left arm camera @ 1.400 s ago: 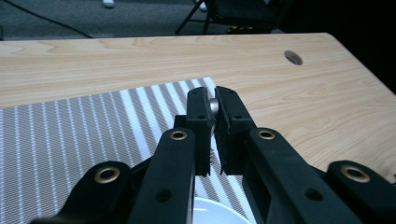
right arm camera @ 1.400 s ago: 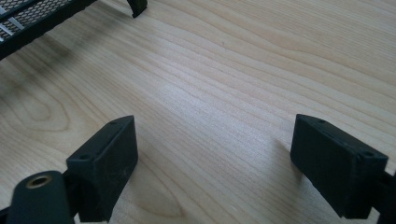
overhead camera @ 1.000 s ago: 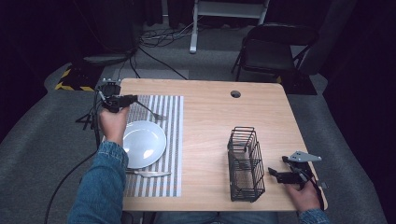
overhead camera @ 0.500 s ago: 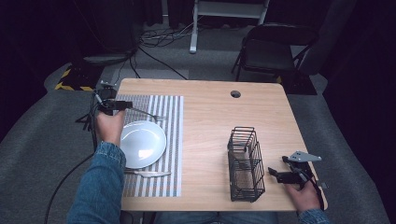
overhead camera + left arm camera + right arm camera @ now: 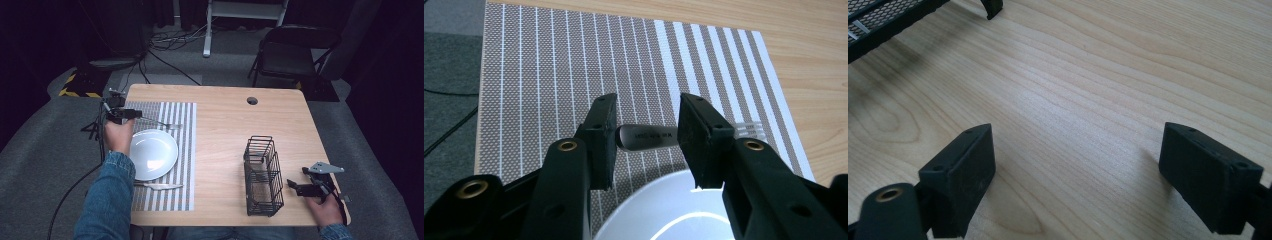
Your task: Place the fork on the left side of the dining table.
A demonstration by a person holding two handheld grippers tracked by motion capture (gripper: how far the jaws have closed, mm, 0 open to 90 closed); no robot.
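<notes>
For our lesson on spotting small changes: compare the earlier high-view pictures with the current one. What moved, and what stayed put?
Very little changed. The left gripper stays at the far left of the striped placemat, its fingers either side of the fork handle; whether it grips is unclear. The right gripper, open, the plate, knife and wire basket stayed as they were.

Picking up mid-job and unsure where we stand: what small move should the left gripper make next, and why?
Probably close the left gripper on the fork. In the left gripper view its jaws straddle the fork's handle with small gaps either side, so nothing is gripped yet. The fork lies on the striped placemat just beyond the plate. The right gripper sits open beside the wire basket.
</notes>
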